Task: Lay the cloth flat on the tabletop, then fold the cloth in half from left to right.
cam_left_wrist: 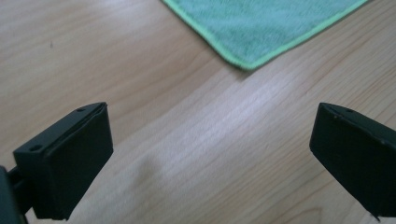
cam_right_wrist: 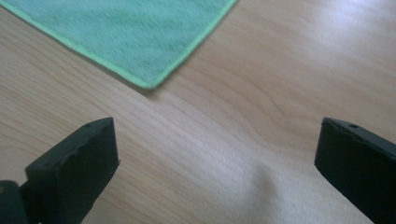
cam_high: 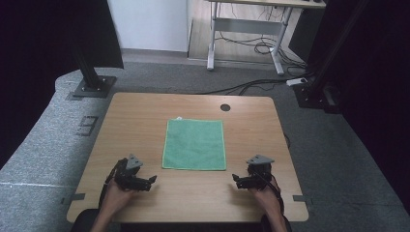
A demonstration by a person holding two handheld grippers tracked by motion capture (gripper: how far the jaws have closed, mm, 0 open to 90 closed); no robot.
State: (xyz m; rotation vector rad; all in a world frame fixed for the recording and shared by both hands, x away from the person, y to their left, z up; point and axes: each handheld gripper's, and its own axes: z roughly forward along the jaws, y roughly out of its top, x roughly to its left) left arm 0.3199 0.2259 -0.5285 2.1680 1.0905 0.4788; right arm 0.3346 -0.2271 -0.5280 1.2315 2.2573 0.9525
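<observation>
A green cloth (cam_high: pixel 194 144) lies flat and square in the middle of the wooden table (cam_high: pixel 135 121). My left gripper (cam_high: pixel 151 181) rests low near the front left, pointing right toward the cloth's near left corner (cam_left_wrist: pixel 245 65), jaws wide apart and empty. My right gripper (cam_high: pixel 236 180) sits at the front right, pointing left toward the near right corner (cam_right_wrist: pixel 149 85), also open with nothing between its jaws. Both stay a short way off the cloth. In each gripper view, bare wood lies between the black jaws.
A round cable hole (cam_high: pixel 225 107) sits near the table's far edge. Black frame posts (cam_high: pixel 89 72) stand on the grey floor at both far corners. A white desk frame (cam_high: pixel 241 29) with cables stands farther back.
</observation>
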